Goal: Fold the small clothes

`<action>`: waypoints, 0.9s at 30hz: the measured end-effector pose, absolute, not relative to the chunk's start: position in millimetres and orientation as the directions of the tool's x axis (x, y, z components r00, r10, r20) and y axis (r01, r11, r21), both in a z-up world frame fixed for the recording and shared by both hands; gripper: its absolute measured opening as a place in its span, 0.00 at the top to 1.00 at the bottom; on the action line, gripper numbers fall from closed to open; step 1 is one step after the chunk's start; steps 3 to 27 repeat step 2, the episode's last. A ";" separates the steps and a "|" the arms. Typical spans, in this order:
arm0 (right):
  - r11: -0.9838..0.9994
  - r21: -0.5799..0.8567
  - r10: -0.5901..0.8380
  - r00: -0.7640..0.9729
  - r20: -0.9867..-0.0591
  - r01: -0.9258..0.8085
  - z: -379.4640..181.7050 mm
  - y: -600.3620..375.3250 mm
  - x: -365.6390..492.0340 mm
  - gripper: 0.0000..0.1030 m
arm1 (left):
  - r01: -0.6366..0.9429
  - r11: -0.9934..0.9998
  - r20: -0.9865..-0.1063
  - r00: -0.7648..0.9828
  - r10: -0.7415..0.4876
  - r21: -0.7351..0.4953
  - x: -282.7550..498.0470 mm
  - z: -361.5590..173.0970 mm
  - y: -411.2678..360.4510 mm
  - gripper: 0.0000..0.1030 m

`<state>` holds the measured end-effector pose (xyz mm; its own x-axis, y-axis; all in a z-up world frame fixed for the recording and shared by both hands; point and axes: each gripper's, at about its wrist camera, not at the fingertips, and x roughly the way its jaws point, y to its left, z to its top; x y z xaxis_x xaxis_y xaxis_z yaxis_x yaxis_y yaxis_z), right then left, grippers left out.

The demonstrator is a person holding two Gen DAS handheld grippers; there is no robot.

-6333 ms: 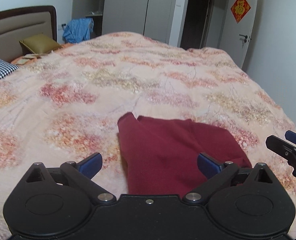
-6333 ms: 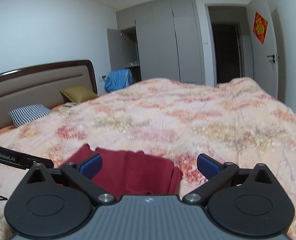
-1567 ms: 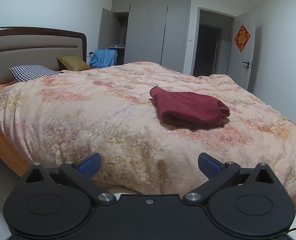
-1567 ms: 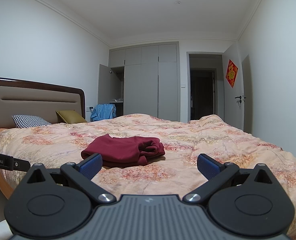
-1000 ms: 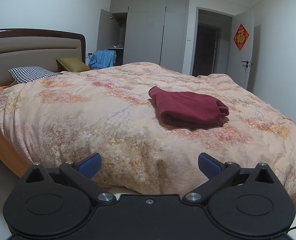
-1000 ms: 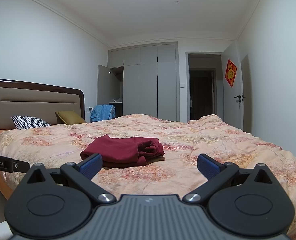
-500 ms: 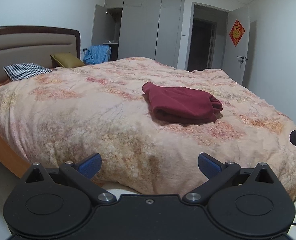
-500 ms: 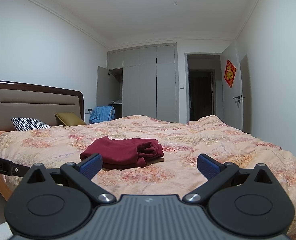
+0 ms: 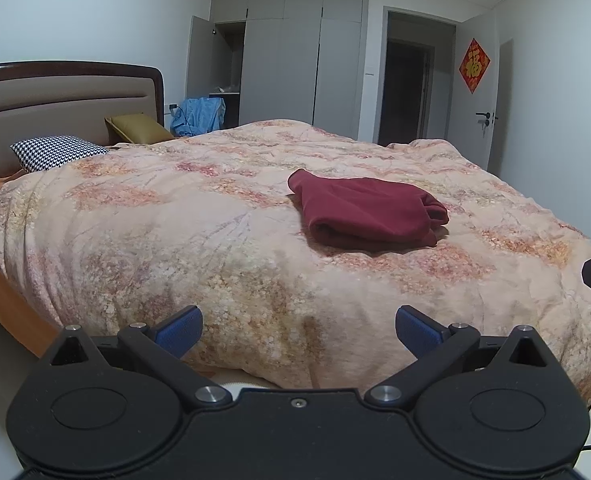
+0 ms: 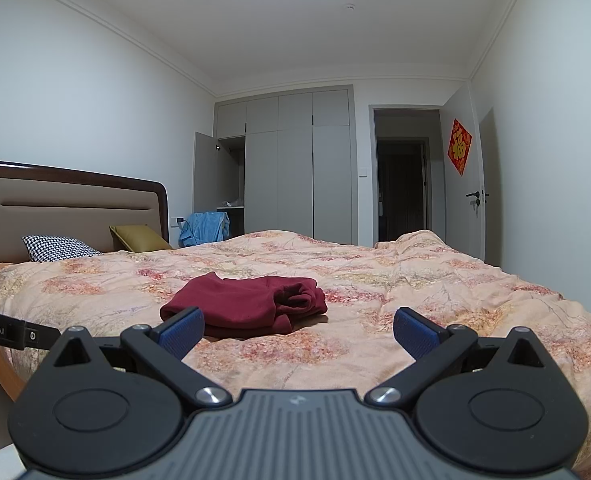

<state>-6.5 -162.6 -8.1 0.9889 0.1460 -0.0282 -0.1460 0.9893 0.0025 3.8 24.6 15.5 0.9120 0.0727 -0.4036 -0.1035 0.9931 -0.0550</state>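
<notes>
A white-walled bedroom holds a wide bed under a floral quilt (image 9: 183, 240) in pinks and pale orange, with a padded headboard (image 9: 55, 96) framed in dark wood at its far left end. Against the headboard lie a black-and-white houndstooth pillow (image 9: 57, 152) and an olive-gold cushion (image 9: 137, 128); beyond them a blue garment (image 9: 199, 116) hangs by the open section of a grey wardrobe (image 9: 295, 56). Right of the wardrobe is a dark doorway (image 9: 409, 92), and a red diamond-shaped decoration (image 9: 474, 65) hangs on the white door beside it. The task's thing, a dark red garment (image 9: 365, 212), lies folded into a compact bundle on top of the quilt, roughly mid-bed, its thick doubled edge facing the near side and bunched layers showing at its right end. The left gripper (image 9: 298, 326) is held off the near edge of the bed, low and well apart from the garment, its blue-padded fingers spread wide with nothing between them. The right gripper (image 10: 298, 326) is likewise spread and empty, held back from the bundle, which in its view sits beyond the left fingertip. A black edge of each tool shows at the margin of the other's view.
</notes>
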 end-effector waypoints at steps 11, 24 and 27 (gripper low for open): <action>0.989 0.003 0.146 0.989 -0.028 -0.146 -7.9 -162.5 -6.9 0.00 | -0.102 0.993 -0.403 0.912 0.072 -0.055 3.8 15.2 24.6 0.00; 0.989 0.003 0.146 0.989 -0.028 -0.146 -7.9 -162.5 -6.9 0.00 | -0.102 0.993 -0.403 0.912 0.072 -0.055 3.8 15.2 24.6 0.00; 0.989 0.003 0.146 0.989 -0.028 -0.146 -7.9 -162.5 -6.9 0.00 | -0.102 0.993 -0.403 0.912 0.072 -0.055 3.8 15.2 24.6 0.00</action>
